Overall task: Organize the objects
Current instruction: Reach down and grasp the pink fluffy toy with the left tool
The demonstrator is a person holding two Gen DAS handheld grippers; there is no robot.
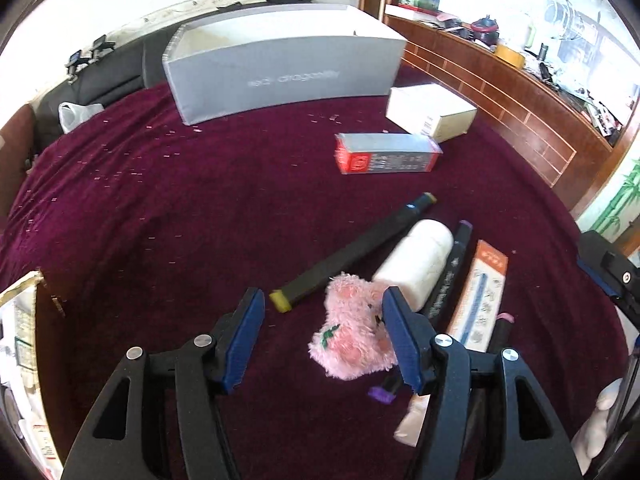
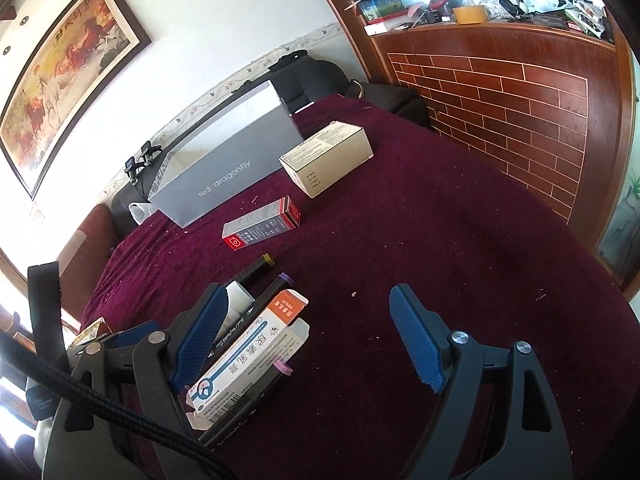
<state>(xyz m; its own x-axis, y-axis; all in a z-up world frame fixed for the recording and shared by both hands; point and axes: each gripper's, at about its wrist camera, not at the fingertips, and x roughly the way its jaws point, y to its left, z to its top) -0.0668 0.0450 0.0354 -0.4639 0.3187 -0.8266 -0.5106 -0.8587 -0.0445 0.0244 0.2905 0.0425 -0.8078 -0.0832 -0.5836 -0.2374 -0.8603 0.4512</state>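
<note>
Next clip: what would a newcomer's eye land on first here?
The pink plush toy on the maroon cloth, lying between the open fingers of the left gripper. Behind it, markers and a white bottle crowd together, and a big grey open box stands at the far edge.

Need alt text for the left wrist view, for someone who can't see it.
Open left gripper hovers over a pink plush toy on a maroon cloth, beside markers and a white bottle. A grey box stands behind.
</note>
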